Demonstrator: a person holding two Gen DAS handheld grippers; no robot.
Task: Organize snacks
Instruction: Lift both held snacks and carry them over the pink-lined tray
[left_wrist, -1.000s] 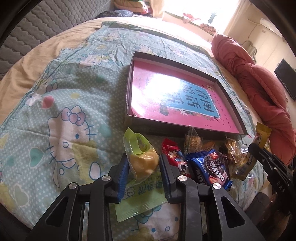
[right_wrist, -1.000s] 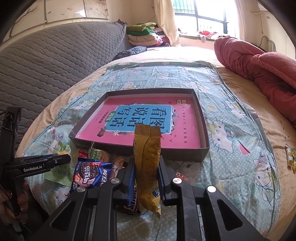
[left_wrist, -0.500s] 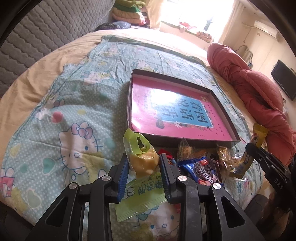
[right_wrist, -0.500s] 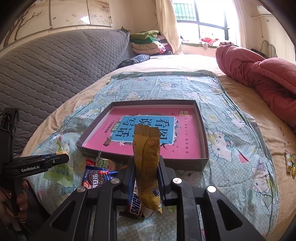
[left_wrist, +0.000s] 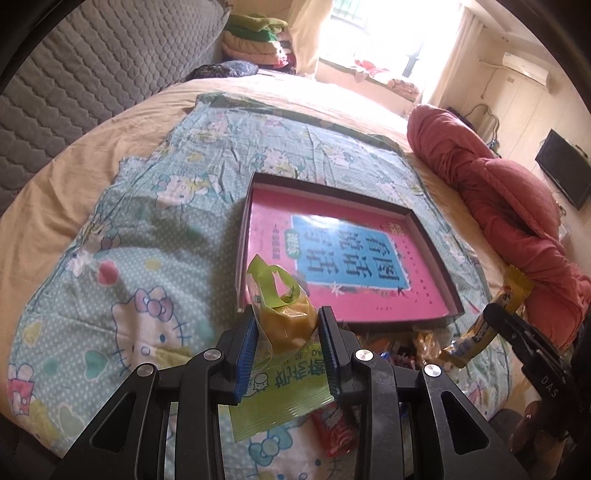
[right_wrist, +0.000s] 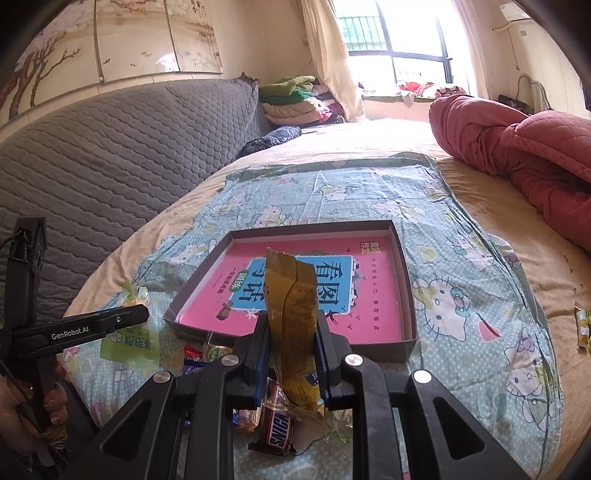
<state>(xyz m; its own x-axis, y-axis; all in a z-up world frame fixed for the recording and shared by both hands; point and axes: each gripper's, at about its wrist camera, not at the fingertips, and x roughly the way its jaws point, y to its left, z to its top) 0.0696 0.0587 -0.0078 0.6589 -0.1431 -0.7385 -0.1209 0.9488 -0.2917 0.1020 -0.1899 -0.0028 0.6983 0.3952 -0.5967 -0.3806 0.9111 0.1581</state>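
A: Where's our room? The shallow box (left_wrist: 417, 229) lies open on the bed (left_wrist: 74, 184), bare blanket left of its rim.

B: Our left hand-held gripper (left_wrist: 288, 328) clamps the green packet (left_wrist: 284, 306); the right hand-held gripper (right_wrist: 291, 332) pinches the yellow packet (right_wrist: 291, 295), both before the box.

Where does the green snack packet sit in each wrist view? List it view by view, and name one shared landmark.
Left wrist: green snack packet bottom centre, clamped in the left tongs.
Right wrist: lower left, below the left tongs' finger.
Shared landmark: pink-bottomed box.

Green packet (left_wrist: 284, 373); upright yellow packet (right_wrist: 293, 325)
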